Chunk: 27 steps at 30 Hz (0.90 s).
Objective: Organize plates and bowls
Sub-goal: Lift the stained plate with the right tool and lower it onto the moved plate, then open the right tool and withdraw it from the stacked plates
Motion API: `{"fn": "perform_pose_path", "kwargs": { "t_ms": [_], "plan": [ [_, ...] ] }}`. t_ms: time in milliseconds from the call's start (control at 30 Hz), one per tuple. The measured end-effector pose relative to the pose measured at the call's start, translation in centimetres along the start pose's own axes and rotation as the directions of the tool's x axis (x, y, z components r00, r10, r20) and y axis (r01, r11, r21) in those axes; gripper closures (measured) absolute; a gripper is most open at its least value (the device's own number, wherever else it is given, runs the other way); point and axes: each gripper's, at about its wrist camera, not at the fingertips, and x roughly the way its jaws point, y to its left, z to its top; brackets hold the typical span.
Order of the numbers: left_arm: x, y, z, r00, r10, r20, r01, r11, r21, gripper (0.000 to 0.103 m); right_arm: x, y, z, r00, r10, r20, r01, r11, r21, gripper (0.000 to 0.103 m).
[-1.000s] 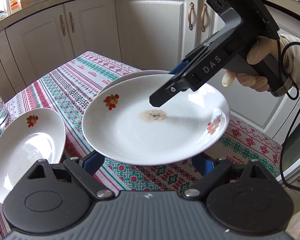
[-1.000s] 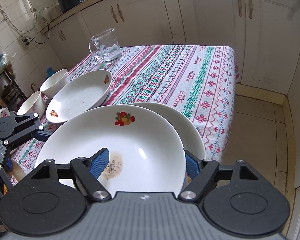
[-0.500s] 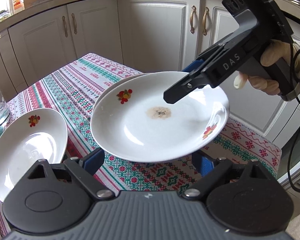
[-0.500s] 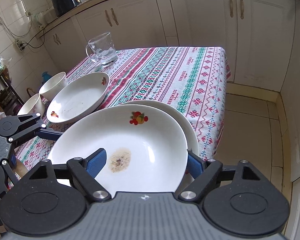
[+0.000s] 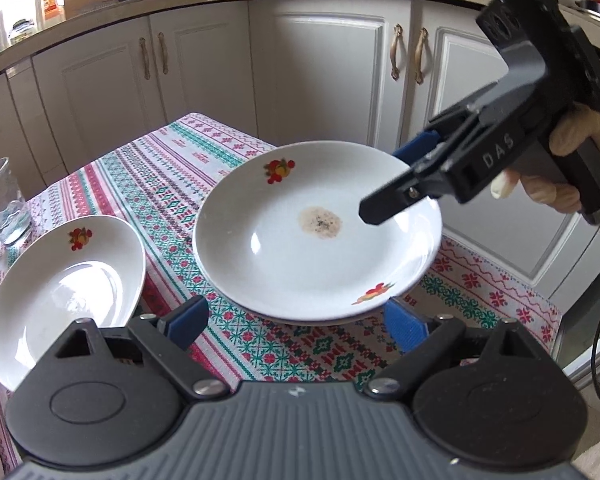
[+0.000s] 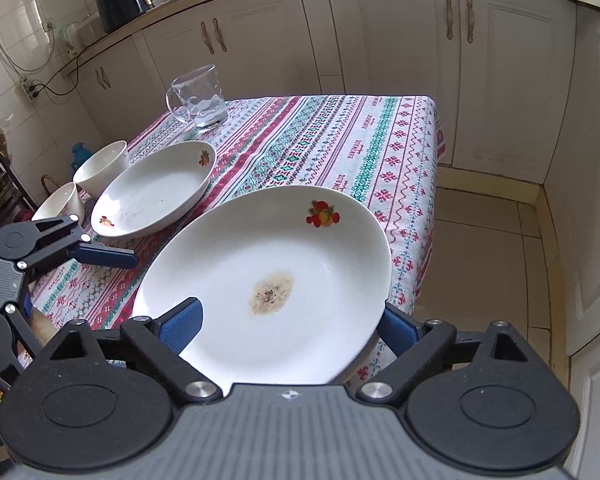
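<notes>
The step in hand looks like stacking: the stained plate (image 5: 300, 256) sits near the worktop's (image 5: 172, 184) corner, right over a second plate (image 5: 320, 321) of which only a sliver of rim shows at 6 o'clock, so it seems seated or very nearly so. The right gripper (image 5: 382, 186) comes in at the plate's 2 o'clock, its jaws straddling the rim with one finger above the well and the other below the edge; whether they are pinching or already slack I cannot tell. To do this well, confirm that the upper plate lies level and centred on the lower one before letting go, since the stack is close to the worktop's edge with floor beyond it. Then part the jaws fully and draw the gripper straight back out towards 2 o'clock, low and flat, so the under-finger does not lift or drag the rim. The left gripper (image 5: 294, 308) hovers at the plate's 6 o'clock, jaws apart and holding nothing, and could steady the near rim if the stack slides. Judging by the layout, the third plate (image 5: 64, 296) at 8 o'clock would go on next, and the two bowls (image 6: 102, 166) beyond it after that.
</notes>
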Motion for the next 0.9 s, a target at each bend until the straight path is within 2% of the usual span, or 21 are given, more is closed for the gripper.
{"fn": "perform_pose_path", "kwargs": {
  "t_ms": [167, 367, 533, 633, 733, 900],
  "plan": [
    [-1.7, 0.9, -0.3, 0.998, 0.045, 0.035, -0.043, 0.997, -0.066, 0.008, -0.3, 1.2, -1.0, 0.999, -0.052, -0.001, 0.052, 0.999, -0.007, 0.005],
    [-3.2, 1.9, -1.4, 0.996, 0.067, 0.053, -0.06, 0.989, -0.137, 0.007, -0.3, 2.3, -2.1, 0.998, -0.066, -0.005, 0.066, 0.997, -0.027, 0.0],
    [-4.2, 2.4, -2.5, 0.991, 0.113, 0.066, -0.098, 0.975, -0.198, 0.007, -0.9, 3.5, -2.3, 0.993, -0.115, 0.028, 0.116, 0.992, -0.05, 0.0],
    [-4.4, 2.8, -3.2, 0.984, 0.166, 0.057, -0.148, 0.959, -0.24, 0.006, -2.1, 5.1, -2.5, 0.989, -0.129, 0.071, 0.135, 0.988, -0.082, 0.0],
    [-4.5, 3.4, -4.0, 0.97, 0.241, 0.035, -0.221, 0.932, -0.288, 0.006, -3.0, 7.4, -2.6, 0.983, -0.15, 0.102, 0.163, 0.978, -0.134, 0.0],
    [-4.2, 4.5, -5.2, 0.959, 0.285, -0.01, -0.271, 0.901, -0.34, 0.006, -3.3, 11.0, -3.1, 0.979, -0.158, 0.128, 0.185, 0.953, -0.239, 0.0]
  ]
}}
